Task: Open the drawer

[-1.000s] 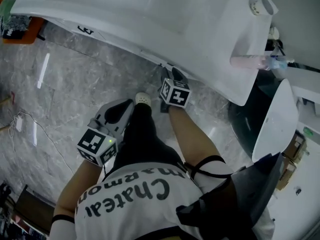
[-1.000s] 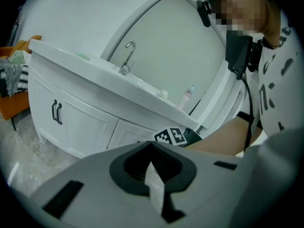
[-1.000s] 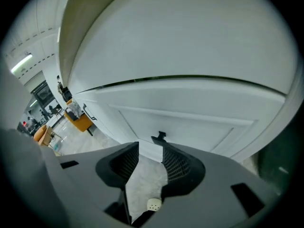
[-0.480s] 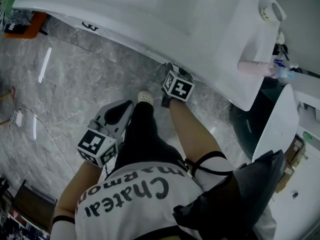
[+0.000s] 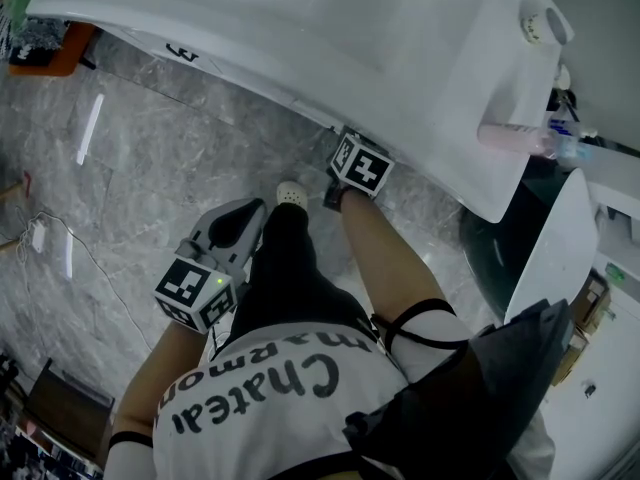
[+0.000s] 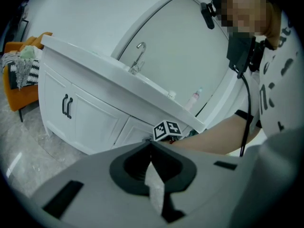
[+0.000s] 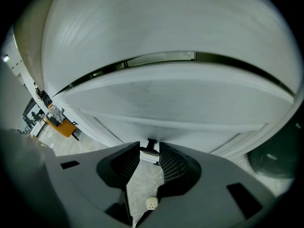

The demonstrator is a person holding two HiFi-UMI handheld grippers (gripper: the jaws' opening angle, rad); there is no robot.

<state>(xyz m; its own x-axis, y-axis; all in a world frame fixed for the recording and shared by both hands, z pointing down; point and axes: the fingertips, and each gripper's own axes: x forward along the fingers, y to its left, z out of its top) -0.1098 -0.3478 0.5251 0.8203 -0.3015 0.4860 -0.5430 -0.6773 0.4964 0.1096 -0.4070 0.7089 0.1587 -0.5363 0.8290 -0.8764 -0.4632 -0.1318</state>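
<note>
The white vanity (image 5: 300,28) fills the top of the head view. My right gripper (image 5: 343,141) reaches under its front edge, marker cube uppermost. In the right gripper view the small dark drawer handle (image 7: 150,150) sits between the tips of the right gripper (image 7: 149,148), whose jaws are closing and whose pads touch it on both sides. The white drawer front (image 7: 166,103) lies just behind. My left gripper (image 5: 252,211) hangs back over the floor beside the person's leg. Its tips (image 6: 151,143) meet, and nothing is held.
Cabinet doors with black handles (image 6: 66,106) are left of the drawer. A faucet (image 6: 138,56) and a pink bottle (image 5: 510,136) stand on the counter. An orange chair (image 6: 19,75) is far left, a dark bin (image 5: 485,248) and a white fixture (image 5: 550,238) right. A shoe (image 5: 291,195) is near the vanity.
My right gripper has moved up the head view, closer in under the counter edge. The left gripper has stayed where it was.
</note>
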